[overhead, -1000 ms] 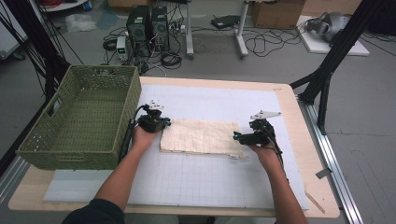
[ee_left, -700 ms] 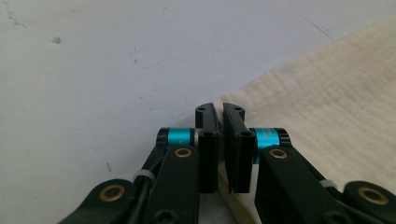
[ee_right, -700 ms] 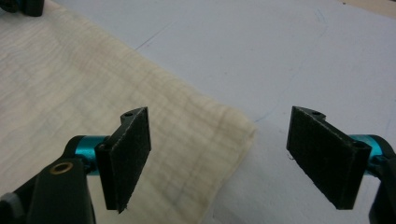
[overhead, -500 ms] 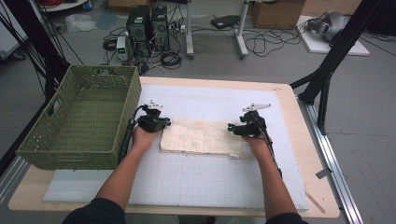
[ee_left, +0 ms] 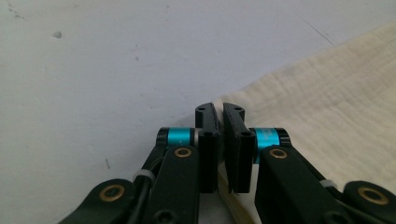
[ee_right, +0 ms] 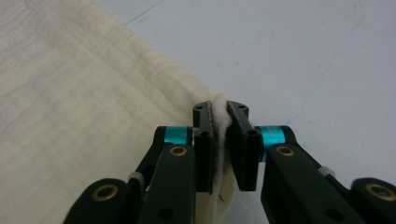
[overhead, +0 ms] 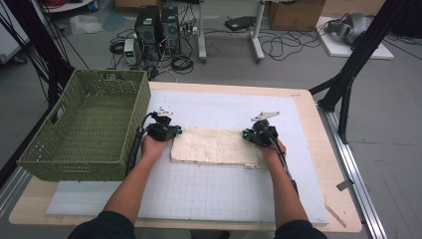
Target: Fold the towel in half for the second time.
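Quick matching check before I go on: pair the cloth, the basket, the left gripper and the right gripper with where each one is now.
Things:
1. cream cloth
2. green basket
3. left gripper
4. right gripper

Places or states:
a. shut on the cloth's right end
b. flat on the mat's middle
c. at the table's left edge
d. shut on the cloth's left end

Pairs: 1-b, 2-c, 3-d, 4-a

A folded cream cloth [overhead: 215, 146] lies flat on the white mat [overhead: 199, 194] of the desk [overhead: 318, 124]. The left gripper [overhead: 171, 132] sits at the cloth's left end and the right gripper [overhead: 247, 135] at its right end, both touching it. A green woven basket [overhead: 84, 130] stands at the left edge of the desk, just beside the left gripper.
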The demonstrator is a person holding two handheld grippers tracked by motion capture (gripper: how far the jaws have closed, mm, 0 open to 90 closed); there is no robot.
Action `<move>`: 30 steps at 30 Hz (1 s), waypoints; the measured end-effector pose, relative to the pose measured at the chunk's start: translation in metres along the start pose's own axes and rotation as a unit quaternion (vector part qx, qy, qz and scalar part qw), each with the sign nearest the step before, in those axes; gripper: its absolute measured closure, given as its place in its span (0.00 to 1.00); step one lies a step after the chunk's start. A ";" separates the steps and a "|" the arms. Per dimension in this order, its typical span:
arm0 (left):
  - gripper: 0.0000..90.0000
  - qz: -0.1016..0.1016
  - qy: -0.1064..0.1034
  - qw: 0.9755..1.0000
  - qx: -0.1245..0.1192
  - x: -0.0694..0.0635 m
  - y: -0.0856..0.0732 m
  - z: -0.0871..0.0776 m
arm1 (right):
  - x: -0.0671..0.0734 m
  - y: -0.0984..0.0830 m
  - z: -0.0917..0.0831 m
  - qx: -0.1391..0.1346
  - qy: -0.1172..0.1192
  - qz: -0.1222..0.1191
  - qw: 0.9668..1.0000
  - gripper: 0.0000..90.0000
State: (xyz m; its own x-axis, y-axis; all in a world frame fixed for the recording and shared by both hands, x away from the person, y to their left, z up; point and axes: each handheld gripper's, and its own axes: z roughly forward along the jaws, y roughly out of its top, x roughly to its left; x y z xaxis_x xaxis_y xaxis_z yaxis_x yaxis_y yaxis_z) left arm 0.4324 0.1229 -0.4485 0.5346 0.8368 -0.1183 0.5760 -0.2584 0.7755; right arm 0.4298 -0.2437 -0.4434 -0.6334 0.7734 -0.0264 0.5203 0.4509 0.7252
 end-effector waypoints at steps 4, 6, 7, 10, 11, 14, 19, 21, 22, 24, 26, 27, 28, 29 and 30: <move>0.94 -0.019 0.000 1.000 -0.017 0.000 -0.004 -0.002 | -0.002 0.000 -0.002 -0.010 -0.002 0.014 1.000 0.93; 0.95 -0.018 0.001 1.000 -0.025 0.000 -0.003 -0.003 | -0.001 0.002 -0.007 -0.021 -0.010 0.004 1.000 0.93; 0.95 -0.016 0.001 0.999 -0.030 0.000 -0.002 -0.005 | 0.000 0.003 -0.009 -0.026 -0.017 -0.007 1.000 0.93; 0.95 -0.023 -0.003 0.998 -0.058 -0.001 0.002 -0.011 | 0.000 0.006 -0.015 -0.044 -0.026 -0.015 0.999 0.93; 0.95 -0.024 -0.006 0.998 -0.065 -0.001 0.003 -0.014 | 0.000 0.006 -0.016 -0.048 -0.024 -0.010 0.999 0.93; 0.95 -0.025 -0.012 0.996 -0.084 -0.002 0.003 -0.019 | -0.001 0.004 -0.019 -0.055 -0.025 0.004 0.998 0.93; 0.95 -0.017 -0.021 0.994 -0.102 -0.003 0.000 -0.026 | 0.002 0.002 -0.024 -0.069 -0.027 -0.003 0.997 0.92; 0.95 -0.012 -0.025 0.993 -0.117 -0.005 -0.001 -0.029 | 0.003 0.000 -0.027 -0.075 -0.026 -0.006 0.997 0.92; 0.95 -0.013 -0.026 0.993 -0.119 -0.006 -0.001 -0.031 | 0.003 -0.001 -0.028 -0.077 -0.024 -0.006 0.997 0.92; 0.95 -0.004 -0.024 0.993 -0.116 -0.008 -0.003 -0.033 | 0.003 -0.003 -0.029 -0.070 -0.018 -0.005 0.997 0.92; 0.95 0.007 -0.020 0.993 -0.116 -0.011 -0.007 -0.035 | 0.004 -0.003 -0.031 -0.070 -0.015 -0.011 0.997 0.92; 0.95 0.011 -0.017 0.993 -0.116 -0.012 -0.009 -0.036 | 0.004 -0.002 -0.032 -0.073 -0.016 -0.015 0.997 0.92; 0.95 0.008 -0.020 0.993 -0.113 -0.012 -0.010 -0.037 | 0.006 -0.002 -0.034 -0.074 -0.015 -0.017 0.997 0.92; 0.95 0.006 -0.022 0.993 -0.112 -0.012 -0.010 -0.039 | 0.007 -0.001 -0.035 -0.077 -0.017 -0.025 0.997 0.92; 0.95 0.011 -0.022 0.993 -0.113 -0.013 -0.009 -0.041 | 0.008 0.000 -0.037 -0.079 -0.019 -0.032 0.996 0.92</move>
State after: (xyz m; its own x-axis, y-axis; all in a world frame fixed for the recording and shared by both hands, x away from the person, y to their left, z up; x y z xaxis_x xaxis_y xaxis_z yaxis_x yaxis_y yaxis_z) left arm 0.3953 0.1344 -0.4286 0.5757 0.8084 -0.1227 0.4129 -0.1579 0.8970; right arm 0.4038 -0.2537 -0.4180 -0.6381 0.7634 -0.0999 0.3813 0.4261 0.8204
